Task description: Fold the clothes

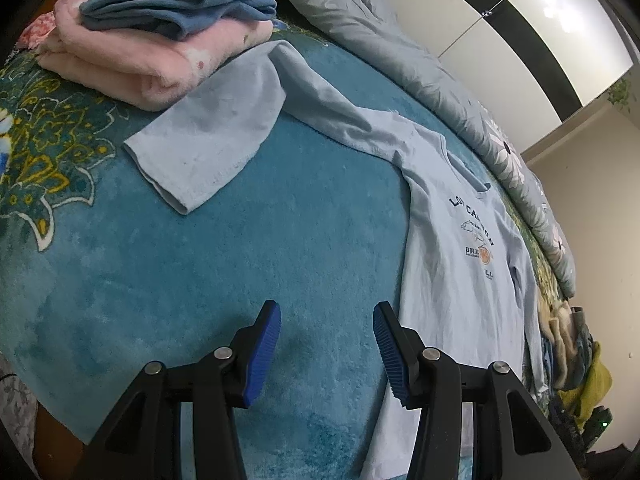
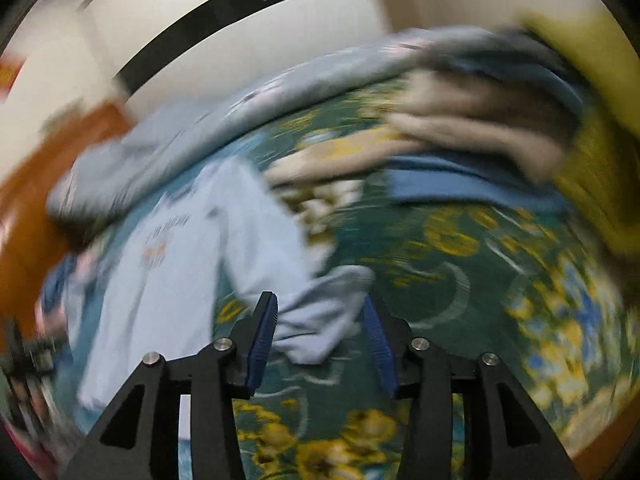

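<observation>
Teal plush bedding (image 1: 200, 280) with a floral border covered the bed, and a pale blue long-sleeved shirt (image 1: 460, 264) lay spread on it, print up, one sleeve (image 1: 208, 136) reaching toward the far left. Beyond that sleeve sat a folded pink blanket (image 1: 132, 64) with a folded blue garment (image 1: 176, 4) on top. The left claw (image 1: 326, 354) hovered open over bare bedding beside the shirt's hem. The right claw (image 2: 320, 344), in a blurred view, stood open with the shirt's other cuff (image 2: 320, 320) lying between its pads, ungripped.

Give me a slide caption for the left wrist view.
Open left gripper hovers over the teal blanket beside a spread light-blue long-sleeve shirt, folded pink and blue clothes stacked behind.
</observation>
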The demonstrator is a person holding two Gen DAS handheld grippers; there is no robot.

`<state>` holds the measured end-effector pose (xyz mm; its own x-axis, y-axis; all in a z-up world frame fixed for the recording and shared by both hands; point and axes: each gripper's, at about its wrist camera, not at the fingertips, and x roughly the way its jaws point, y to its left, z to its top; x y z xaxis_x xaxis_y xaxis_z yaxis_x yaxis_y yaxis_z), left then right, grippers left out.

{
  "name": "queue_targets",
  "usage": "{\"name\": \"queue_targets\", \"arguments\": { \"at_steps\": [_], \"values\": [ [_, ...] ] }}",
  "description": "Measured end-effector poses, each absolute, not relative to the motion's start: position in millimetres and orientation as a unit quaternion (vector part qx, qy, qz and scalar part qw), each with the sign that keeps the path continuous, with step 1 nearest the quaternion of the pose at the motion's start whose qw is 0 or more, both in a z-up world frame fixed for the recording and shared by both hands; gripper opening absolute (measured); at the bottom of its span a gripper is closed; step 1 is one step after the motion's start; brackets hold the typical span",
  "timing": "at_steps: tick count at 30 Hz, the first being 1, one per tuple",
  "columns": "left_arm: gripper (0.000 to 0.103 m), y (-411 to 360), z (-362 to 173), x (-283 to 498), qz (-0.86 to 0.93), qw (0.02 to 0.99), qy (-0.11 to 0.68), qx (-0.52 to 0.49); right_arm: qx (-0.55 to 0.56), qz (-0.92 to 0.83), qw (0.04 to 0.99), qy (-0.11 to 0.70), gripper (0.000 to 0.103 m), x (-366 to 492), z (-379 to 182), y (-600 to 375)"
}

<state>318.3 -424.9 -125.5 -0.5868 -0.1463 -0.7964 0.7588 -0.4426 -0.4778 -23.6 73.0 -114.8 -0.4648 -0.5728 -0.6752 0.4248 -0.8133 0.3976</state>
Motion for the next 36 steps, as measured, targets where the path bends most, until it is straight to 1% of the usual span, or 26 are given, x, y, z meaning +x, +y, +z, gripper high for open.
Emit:
{"name": "queue_targets", "arguments": {
  "at_steps": [2,5,9,11,12,13,14,16,18,23,25,28,29,30,31,32,34,36],
  "values": [
    [0.052,-422.6,-128.4,315.1,-0.774,0.288,0.44,0.353,0.442,-0.843,0.272,-0.144,0.047,-34.9,-122.9,88.4],
    [0.052,-417.8,-131.4,310.5,-0.773,0.282,0.439,0.361,0.486,-0.795,0.284,-0.225,0.047,-50.8,-141.3,87.1],
    [0.052,-415.3,-129.3,309.7,-0.775,0.282,0.436,0.361,0.503,-0.776,0.293,-0.245,0.047,-55.1,-150.3,63.5],
    [0.052,-416.1,-128.5,310.6,-0.774,0.285,0.436,0.361,0.5,-0.782,0.286,-0.236,0.047,-56.5,-149.1,54.2],
    [0.052,-416.7,-128.2,311.2,-0.774,0.286,0.436,0.36,0.501,-0.786,0.28,-0.229,0.043,-57.9,-148.9,50.1],
    [0.052,-417.3,-128.5,311.5,-0.773,0.286,0.437,0.36,0.503,-0.789,0.276,-0.221,0.035,-59.6,-147.7,46.1],
    [0.052,-417.9,-129.0,311.8,-0.772,0.286,0.437,0.361,0.503,-0.791,0.276,-0.213,0.013,-61.6,-146.7,44.0],
    [0.052,-419.2,-130.1,312.3,-0.771,0.286,0.44,0.361,0.503,-0.797,0.272,-0.193,0.012,-68.4,-141.8,41.5],
    [0.052,-420.0,-131.0,312.4,-0.771,0.284,0.441,0.361,0.478,-0.821,0.256,-0.177,0.011,-77.0,-128.5,46.8],
    [0.052,-419.7,-131.1,312.1,-0.772,0.282,0.441,0.36,0.371,-0.906,0.169,-0.118,0.011,-109.0,-81.5,70.5],
    [0.052,-419.8,-131.0,311.7,-0.774,0.278,0.44,0.36,0.374,-0.91,0.149,-0.1,0.011,-126.5,-83.7,72.4],
    [0.052,-418.2,-129.9,311.8,-0.776,0.27,0.442,0.361,0.397,-0.904,0.134,-0.09,0.012,-138.3,-97.9,71.1],
    [0.052,-417.4,-129.2,312.1,-0.776,0.268,0.442,0.361,0.399,-0.904,0.129,-0.086,0.019,-137.7,-100.1,71.8],
    [0.052,-416.3,-128.5,312.0,-0.778,0.265,0.441,0.361,0.392,-0.908,0.124,-0.083,0.032,-133.1,-97.2,73.3],
    [0.052,-415.1,-127.7,311.7,-0.779,0.262,0.439,0.362,0.384,-0.912,0.12,-0.08,0.041,-128.4,-94.4,74.9],
    [0.052,-413.8,-127.3,311.2,-0.78,0.259,0.438,0.364,0.375,-0.916,0.116,-0.077,0.054,-123.1,-91.0,76.5],
    [0.052,-409.1,-128.2,309.4,-0.782,0.25,0.438,0.366,0.352,-0.925,0.117,-0.08,0.055,-101.4,-76.8,79.5],
    [0.052,-402.8,-130.8,306.3,-0.784,0.239,0.437,0.371,0.335,-0.928,0.144,-0.08,0.055,-72.8,-65.8,76.1]
  ]
}}
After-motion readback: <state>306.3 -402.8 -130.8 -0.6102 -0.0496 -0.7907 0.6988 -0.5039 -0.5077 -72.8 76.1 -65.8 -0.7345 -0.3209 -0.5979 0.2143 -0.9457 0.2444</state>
